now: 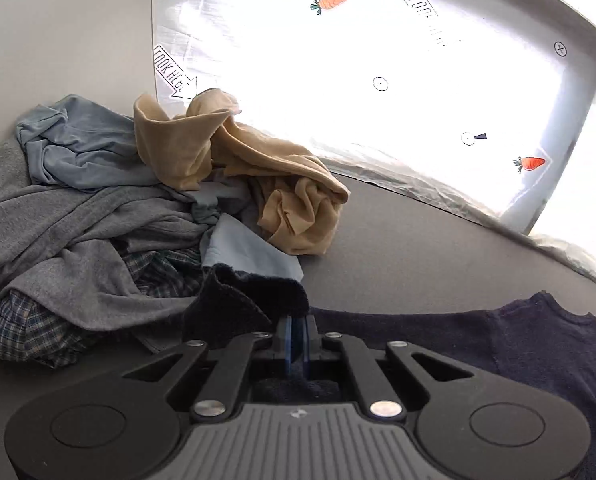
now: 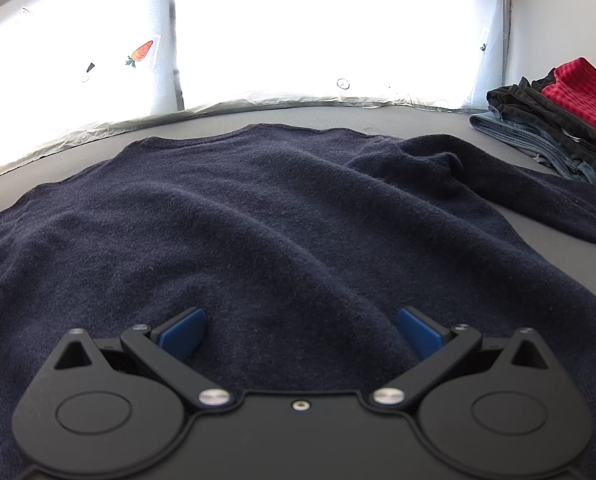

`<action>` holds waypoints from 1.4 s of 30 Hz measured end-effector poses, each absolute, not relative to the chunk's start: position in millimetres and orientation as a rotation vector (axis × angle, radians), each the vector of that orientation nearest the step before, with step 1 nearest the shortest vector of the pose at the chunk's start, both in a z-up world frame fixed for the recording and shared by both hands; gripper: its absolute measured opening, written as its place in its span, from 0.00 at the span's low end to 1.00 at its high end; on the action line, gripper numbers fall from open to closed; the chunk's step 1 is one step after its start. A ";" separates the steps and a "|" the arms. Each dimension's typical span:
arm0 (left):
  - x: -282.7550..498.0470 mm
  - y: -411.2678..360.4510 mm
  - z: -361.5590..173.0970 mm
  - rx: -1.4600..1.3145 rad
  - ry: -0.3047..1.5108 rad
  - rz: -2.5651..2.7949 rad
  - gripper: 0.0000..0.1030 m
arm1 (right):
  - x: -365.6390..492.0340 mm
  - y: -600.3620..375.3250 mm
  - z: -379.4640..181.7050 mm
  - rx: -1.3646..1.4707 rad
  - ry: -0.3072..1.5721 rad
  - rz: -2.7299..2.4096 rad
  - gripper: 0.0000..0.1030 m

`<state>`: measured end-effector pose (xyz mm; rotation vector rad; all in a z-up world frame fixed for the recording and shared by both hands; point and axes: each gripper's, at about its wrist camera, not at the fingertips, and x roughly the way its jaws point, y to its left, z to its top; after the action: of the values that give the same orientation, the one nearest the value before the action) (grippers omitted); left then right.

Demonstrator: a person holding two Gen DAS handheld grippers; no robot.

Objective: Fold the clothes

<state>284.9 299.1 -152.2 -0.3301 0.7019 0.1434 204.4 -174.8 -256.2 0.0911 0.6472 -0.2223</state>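
A dark navy sweater lies spread flat on the grey table, one sleeve stretched toward the right. My right gripper is open and empty, just above the sweater's near part, blue pads apart. In the left wrist view my left gripper is shut on a bunched end of the navy sweater, which stands up over the fingertips. The rest of the sweater lies to the right of it.
A pile of unfolded clothes sits left of the left gripper: grey top, light blue shirt, tan garment, plaid shirt. Folded clothes, red on top, are stacked at the far right. Bright white sheeting lines the back.
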 end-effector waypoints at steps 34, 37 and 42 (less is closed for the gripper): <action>260.6 405.1 -229.2 -0.725 0.804 0.515 0.49 | 239.1 -167.3 -249.3 0.149 0.734 -0.369 1.00; 270.7 399.1 -221.2 -0.694 0.805 0.497 0.07 | 237.2 -166.9 -250.2 0.148 0.723 -0.373 1.00; 284.6 364.2 -182.4 -0.581 0.750 0.296 0.06 | 235.5 -166.2 -251.0 0.146 0.711 -0.378 1.00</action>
<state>284.6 364.2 -182.4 -0.5813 0.7501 0.2963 235.6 -166.2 -251.0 0.1462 0.7106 -0.3783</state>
